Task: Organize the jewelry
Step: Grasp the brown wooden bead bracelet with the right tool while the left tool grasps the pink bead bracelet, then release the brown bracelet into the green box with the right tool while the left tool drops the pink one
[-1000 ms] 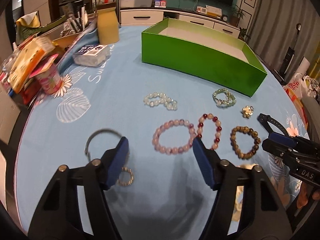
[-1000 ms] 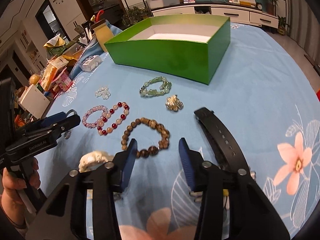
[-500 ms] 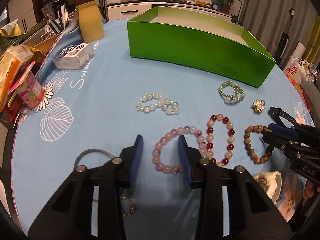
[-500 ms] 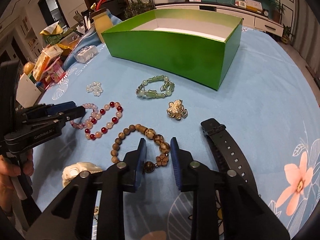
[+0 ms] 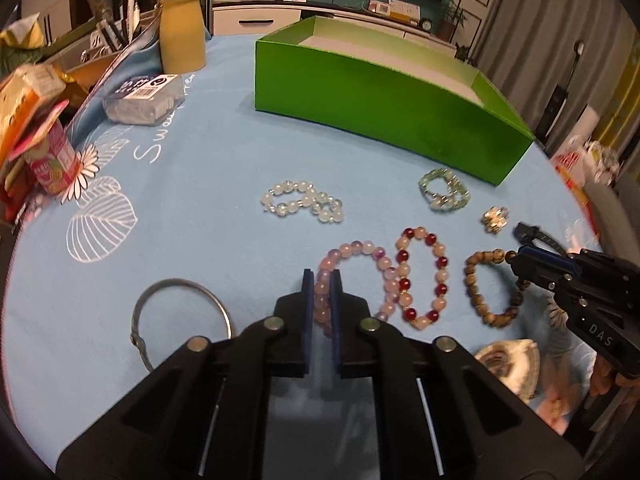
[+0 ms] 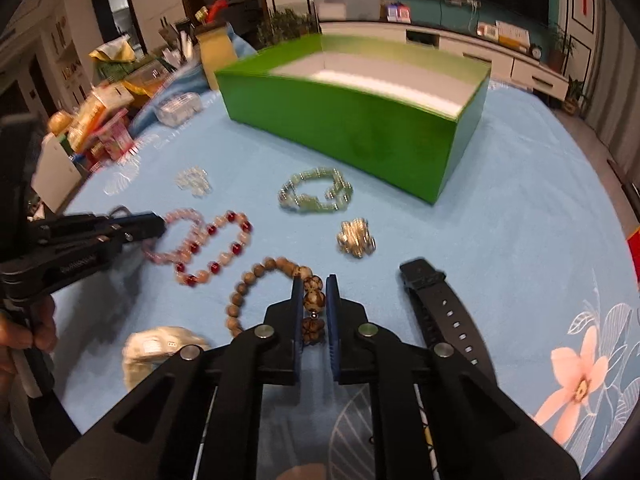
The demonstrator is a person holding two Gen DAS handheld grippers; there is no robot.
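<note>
Covering the table, blue floral cloth (image 5: pixel 208 208); living-room cabinets (image 6: pixel 480 44) beyond.

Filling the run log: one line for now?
left gripper: shut on pink bracelet | right gripper: shut on wooden bracelet | green box: empty

Glossy glass-like beads (image 5: pixel 420 276), wooden beads (image 6: pixel 312 300) (matt), metal bangle (image 5: pixel 180 312)
</note>
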